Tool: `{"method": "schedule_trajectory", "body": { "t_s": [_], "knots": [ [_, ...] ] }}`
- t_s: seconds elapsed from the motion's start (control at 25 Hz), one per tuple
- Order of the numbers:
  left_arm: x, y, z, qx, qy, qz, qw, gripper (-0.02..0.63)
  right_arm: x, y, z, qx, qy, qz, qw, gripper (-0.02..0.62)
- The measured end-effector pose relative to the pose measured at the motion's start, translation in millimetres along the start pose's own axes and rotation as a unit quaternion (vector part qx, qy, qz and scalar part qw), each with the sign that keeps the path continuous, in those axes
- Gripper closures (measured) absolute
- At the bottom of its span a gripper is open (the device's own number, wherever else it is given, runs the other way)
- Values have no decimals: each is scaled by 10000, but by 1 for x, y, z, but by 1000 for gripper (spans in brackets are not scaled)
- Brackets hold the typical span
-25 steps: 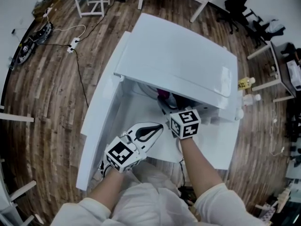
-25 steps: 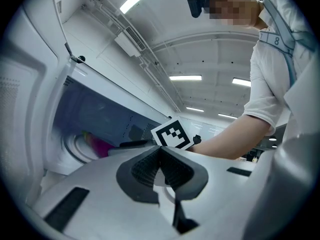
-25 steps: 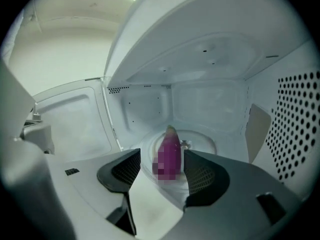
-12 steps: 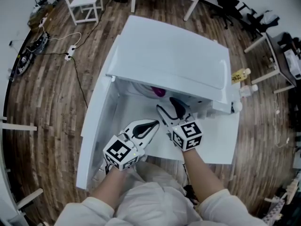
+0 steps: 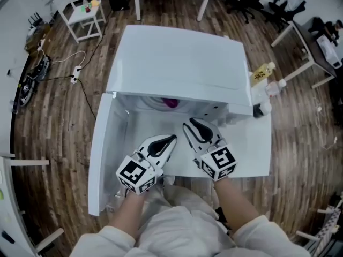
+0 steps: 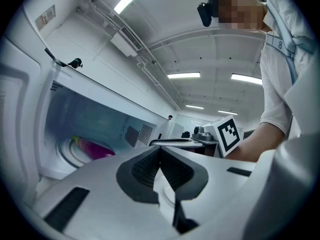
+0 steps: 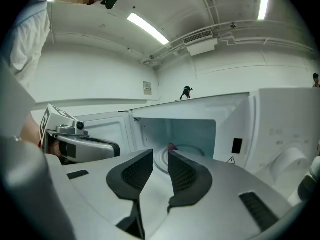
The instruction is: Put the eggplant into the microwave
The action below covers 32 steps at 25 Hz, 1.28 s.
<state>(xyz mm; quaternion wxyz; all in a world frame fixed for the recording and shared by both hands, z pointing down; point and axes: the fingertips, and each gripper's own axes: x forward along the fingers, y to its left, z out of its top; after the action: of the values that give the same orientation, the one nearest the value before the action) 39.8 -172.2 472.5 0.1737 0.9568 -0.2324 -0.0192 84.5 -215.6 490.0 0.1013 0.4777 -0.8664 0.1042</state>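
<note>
Look for the eggplant (image 5: 170, 103) inside the microwave (image 5: 177, 58) — lying purple on the round glass plate (image 6: 65, 154) at the back of the chamber, touched by neither gripper. Note the door (image 5: 104, 149), swung wide to the left. Judging from that: placing done, probably only the door left to close.

As for handling, expect something light for its bulk and firm but easily bruised, with a smooth glossy skin likely to slip under hard pads. Best taken across the thick middle with a gentle squeeze, not by the stem end. Too little showing to tell which way the stem points.

Left gripper (image 5: 170, 139): held level in front of the opening, pads pressed together at the tips, pinching nothing. Right gripper (image 5: 190, 123): tipped slightly downward toward the chamber but outside it, jaws just closed partway to a narrow gap — nothing between them. Both forearms reaching forward from the body, grippers side by side, tips angled toward each other, near but apart.
</note>
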Motion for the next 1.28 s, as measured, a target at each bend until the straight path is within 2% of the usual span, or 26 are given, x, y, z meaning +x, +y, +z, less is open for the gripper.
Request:
{"method": "schedule_trajectory", "body": {
  "t_s": [0.08, 0.24, 0.76, 1.28],
  "knots": [
    [3, -6, 5, 22, 30, -64, 10000, 604, -12, 3, 8, -22, -110, 51, 9999, 517],
    [16, -21, 10, 11, 87, -160, 9998, 604, -35, 2, 21, -77, -241, 229, 9994, 545],
    [32, -67, 31, 468, 303, -753, 9956, 604, -89, 12, 33, -120, -417, 387, 9983, 552],
    [48, -104, 40, 835, 467, -1240, 9877, 604, -131, 1, 47, 141, -675, 116, 9975, 560]
  ]
}}
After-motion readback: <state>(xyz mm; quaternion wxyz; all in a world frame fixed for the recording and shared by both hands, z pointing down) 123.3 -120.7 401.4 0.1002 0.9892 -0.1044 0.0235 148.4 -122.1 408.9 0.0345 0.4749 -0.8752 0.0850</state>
